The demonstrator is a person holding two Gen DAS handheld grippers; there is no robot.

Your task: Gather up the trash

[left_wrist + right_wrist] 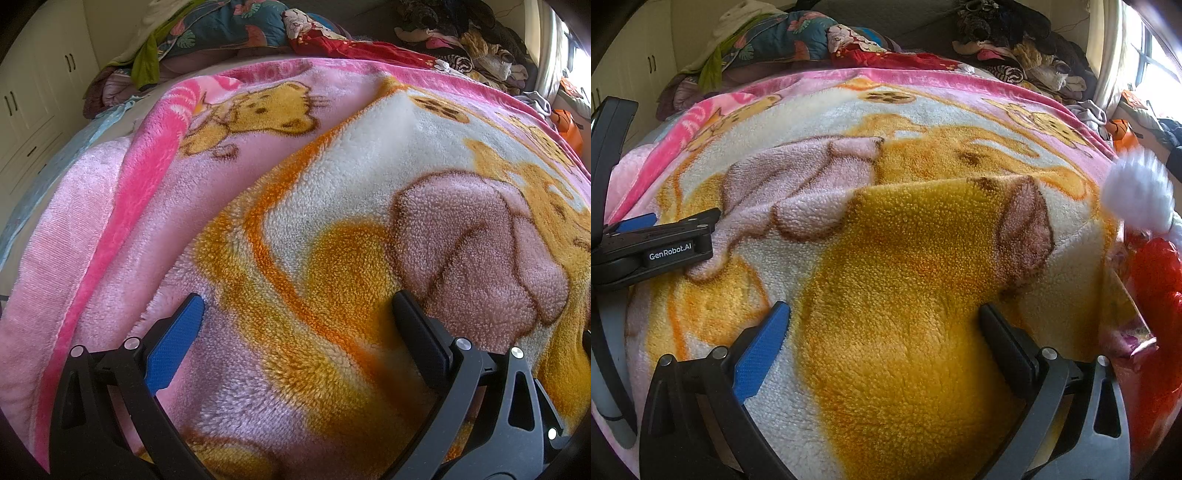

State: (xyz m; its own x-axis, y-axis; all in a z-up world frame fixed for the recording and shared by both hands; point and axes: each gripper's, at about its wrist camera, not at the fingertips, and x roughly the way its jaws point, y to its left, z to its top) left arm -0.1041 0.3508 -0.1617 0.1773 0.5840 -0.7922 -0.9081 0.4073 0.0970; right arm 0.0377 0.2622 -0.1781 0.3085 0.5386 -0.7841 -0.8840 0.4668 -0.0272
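A fleecy pink, yellow and white cartoon blanket [332, 206] covers the bed and fills both views [905, 258]. My left gripper [297, 299] is open and empty just above the blanket; it also shows from the side at the left of the right wrist view [657, 240]. My right gripper [884, 308] is open and empty over a yellow patch. A red plastic bag [1156, 295] lies at the blanket's right edge, right of my right gripper. A white fluffy brush head [1137, 188], blurred, is above the bag. No loose trash shows on the blanket.
Bunched quilts and bedding [221, 33] lie at the far side of the bed. A pile of clothes [1027, 55] sits at the far right. White cupboards [33, 103] stand at the left. A bright window [1156, 66] is at the right.
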